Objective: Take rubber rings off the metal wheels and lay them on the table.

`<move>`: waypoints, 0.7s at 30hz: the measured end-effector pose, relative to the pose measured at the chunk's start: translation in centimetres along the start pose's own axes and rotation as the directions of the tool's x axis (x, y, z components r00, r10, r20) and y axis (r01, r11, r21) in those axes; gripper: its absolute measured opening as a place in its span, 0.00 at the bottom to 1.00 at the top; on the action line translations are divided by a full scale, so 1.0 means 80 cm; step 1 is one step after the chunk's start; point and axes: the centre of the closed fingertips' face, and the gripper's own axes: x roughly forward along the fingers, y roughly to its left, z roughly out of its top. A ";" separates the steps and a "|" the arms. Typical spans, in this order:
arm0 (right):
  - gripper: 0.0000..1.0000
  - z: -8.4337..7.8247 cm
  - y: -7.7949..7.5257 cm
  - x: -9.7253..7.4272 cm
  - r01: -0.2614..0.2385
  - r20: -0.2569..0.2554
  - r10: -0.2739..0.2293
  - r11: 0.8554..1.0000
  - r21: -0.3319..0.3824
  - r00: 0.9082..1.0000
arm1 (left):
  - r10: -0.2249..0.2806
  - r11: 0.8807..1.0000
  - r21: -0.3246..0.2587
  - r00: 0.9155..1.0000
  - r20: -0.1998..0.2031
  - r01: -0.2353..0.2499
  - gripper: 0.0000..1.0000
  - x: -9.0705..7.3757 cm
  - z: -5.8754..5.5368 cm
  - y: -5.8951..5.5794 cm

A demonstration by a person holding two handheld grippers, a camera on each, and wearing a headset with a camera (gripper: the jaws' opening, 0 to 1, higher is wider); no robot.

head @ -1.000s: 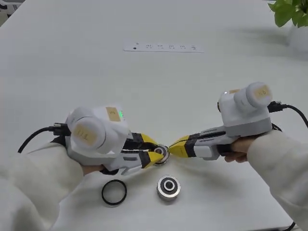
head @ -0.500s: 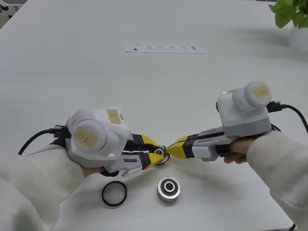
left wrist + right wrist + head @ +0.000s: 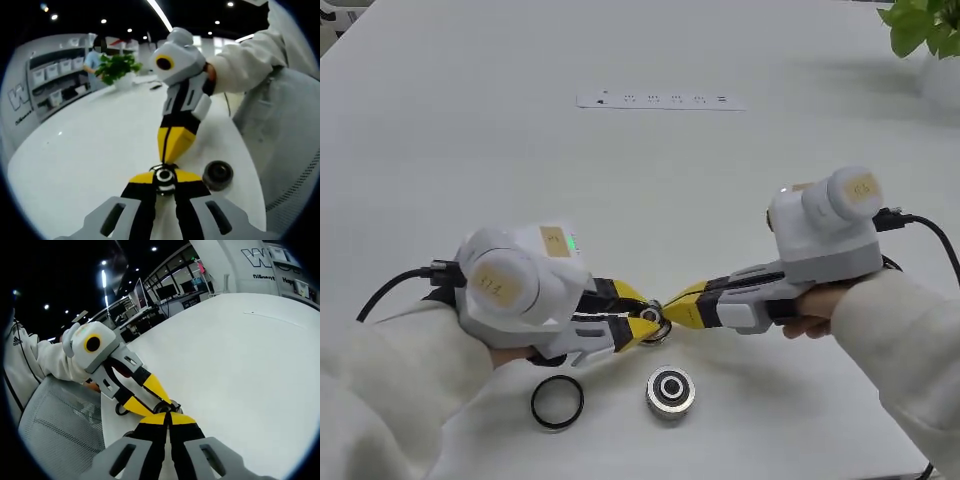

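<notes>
Our left gripper (image 3: pixel 642 321) clamps the wheel (image 3: pixel 656 322); our right gripper (image 3: pixel 672 309), clenched at its rim, must peel the ring (image 3: pixel 156 178) off.

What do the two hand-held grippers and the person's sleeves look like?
The left gripper and the right gripper look alike: white bodies, black necks, yellow pointed jaws, small tan stickers, a black cable behind each. The sleeves are white.

Metal wheel (image 3: pixel 670 391) is glossy, rubber ring (image 3: pixel 557 400) matt

Far table (image 3: pixel 620 200) lies open; 1 loose ring (image 3: pixel 557 400) and 1 wheel (image 3: pixel 671 391) crowd the near side.
</notes>
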 end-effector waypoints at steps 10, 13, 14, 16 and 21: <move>0.00 0.008 0.004 0.000 -0.009 0.017 0.009 1.000 -0.023 1.000 | 0.002 1.000 -0.021 1.000 -0.025 -0.003 0.14 -0.001 0.000 0.000; 0.00 0.008 0.002 -0.001 -0.003 0.016 0.004 1.000 -0.025 1.000 | 0.000 1.000 -0.010 0.999 -0.034 0.000 0.15 -0.003 -0.001 -0.001; 0.00 0.009 0.002 -0.002 -0.002 0.018 0.002 1.000 -0.023 1.000 | -0.001 1.000 -0.012 0.999 -0.034 0.001 0.15 -0.004 0.000 -0.001; 0.00 0.010 0.004 -0.002 -0.003 0.020 0.003 1.000 -0.022 1.000 | -0.021 1.000 -0.015 0.999 -0.036 0.021 0.18 -0.007 0.001 -0.005; 0.00 0.014 0.007 -0.003 -0.005 0.027 0.005 1.000 -0.020 1.000 | -0.044 0.999 -0.004 0.998 -0.038 0.044 0.26 -0.015 0.007 -0.011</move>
